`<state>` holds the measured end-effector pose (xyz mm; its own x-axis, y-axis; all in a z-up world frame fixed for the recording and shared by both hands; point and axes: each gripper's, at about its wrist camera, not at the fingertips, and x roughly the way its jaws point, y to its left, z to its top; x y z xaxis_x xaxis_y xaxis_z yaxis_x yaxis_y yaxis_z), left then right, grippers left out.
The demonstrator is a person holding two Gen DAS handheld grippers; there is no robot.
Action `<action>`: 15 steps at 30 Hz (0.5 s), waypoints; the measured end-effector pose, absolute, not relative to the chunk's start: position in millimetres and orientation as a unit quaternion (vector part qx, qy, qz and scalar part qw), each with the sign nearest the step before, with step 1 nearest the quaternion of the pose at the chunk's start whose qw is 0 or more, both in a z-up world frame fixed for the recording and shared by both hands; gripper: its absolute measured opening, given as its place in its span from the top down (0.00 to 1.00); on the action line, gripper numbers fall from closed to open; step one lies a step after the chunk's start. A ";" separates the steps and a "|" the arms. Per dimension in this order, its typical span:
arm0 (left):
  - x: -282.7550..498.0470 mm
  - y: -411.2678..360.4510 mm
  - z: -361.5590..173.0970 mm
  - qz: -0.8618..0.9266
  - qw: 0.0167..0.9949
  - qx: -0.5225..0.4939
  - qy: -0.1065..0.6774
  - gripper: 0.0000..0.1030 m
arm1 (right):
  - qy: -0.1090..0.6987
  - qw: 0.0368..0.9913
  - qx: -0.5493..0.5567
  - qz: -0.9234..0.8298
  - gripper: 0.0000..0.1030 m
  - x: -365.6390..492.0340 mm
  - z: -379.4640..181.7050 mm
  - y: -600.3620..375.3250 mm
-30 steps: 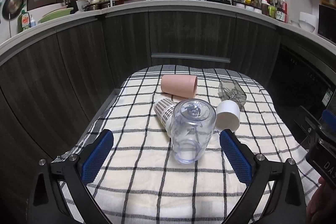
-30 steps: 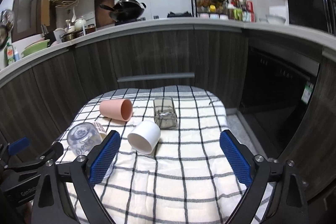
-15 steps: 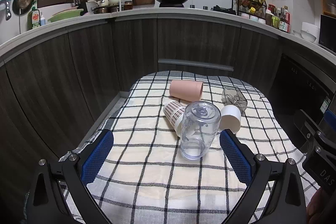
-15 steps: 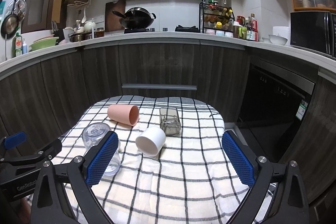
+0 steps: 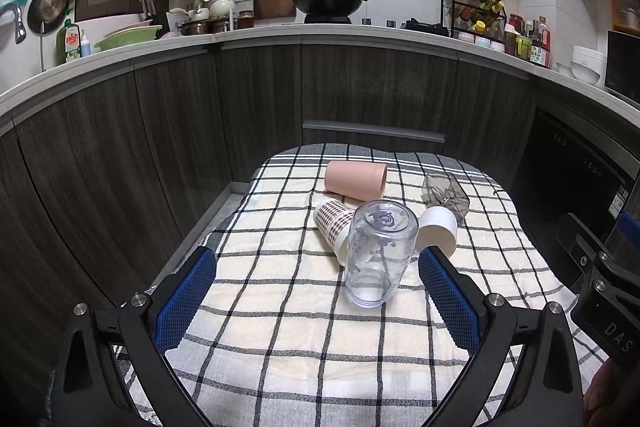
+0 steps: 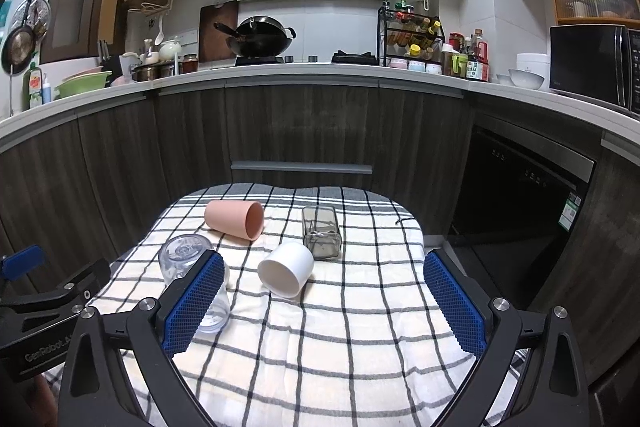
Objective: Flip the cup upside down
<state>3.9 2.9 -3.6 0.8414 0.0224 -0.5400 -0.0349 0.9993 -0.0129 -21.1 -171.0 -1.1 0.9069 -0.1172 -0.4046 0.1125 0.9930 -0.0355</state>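
Observation:
A clear plastic cup (image 5: 376, 253) stands upside down on the checked cloth (image 5: 280, 307); it also shows in the right wrist view (image 6: 192, 267), partly behind a finger. A plaid paper cup (image 5: 332, 223), a pink cup (image 5: 356, 179), a white cup (image 5: 438, 231) and a smoky glass (image 5: 446, 193) lie on their sides. My left gripper (image 5: 316, 307) is open and empty, back from the clear cup. My right gripper (image 6: 320, 307) is open and empty, short of the white cup (image 6: 286, 269).
The cloth covers a small table whose far edge faces dark wood cabinets (image 5: 360, 95). A dishwasher front (image 6: 520, 207) stands to the right. The pink cup (image 6: 236, 219) and the smoky glass (image 6: 322, 237) lie near the far edge.
Both grippers have drawn back and risen away from the cups. The clear cup stands upside down in all frames. No cup has moved.

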 end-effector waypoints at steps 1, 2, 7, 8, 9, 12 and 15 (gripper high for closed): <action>4.0 2.9 -3.7 0.015 0.959 -0.011 0.281 0.00 | 0.207 0.976 -0.006 -0.058 0.03 -21.1 -1.1 -171.2; 3.7 2.8 -3.6 0.014 0.959 -0.011 0.282 0.00 | 0.207 0.977 -0.006 -0.059 0.03 -21.1 -1.1 -171.1; 2.7 2.7 -3.6 0.014 0.960 -0.010 0.281 0.00 | 0.207 0.977 -0.007 -0.059 0.03 -20.8 -1.0 -171.5; 2.5 2.7 -3.4 0.014 0.960 -0.010 0.280 0.00 | 0.206 0.977 -0.007 -0.059 0.03 -21.0 -1.0 -171.4; 2.6 2.5 -3.5 0.014 0.960 -0.011 0.280 0.00 | 0.206 0.977 -0.006 -0.059 0.03 -21.1 -1.0 -171.4; 2.1 2.1 -3.9 0.013 0.959 -0.010 0.281 0.00 | 0.207 0.977 -0.006 -0.059 0.03 -21.6 -0.4 -172.1; 1.3 1.3 -3.6 0.012 0.959 -0.010 0.282 0.00 | 0.206 0.977 -0.006 -0.059 0.03 -21.6 -0.4 -172.3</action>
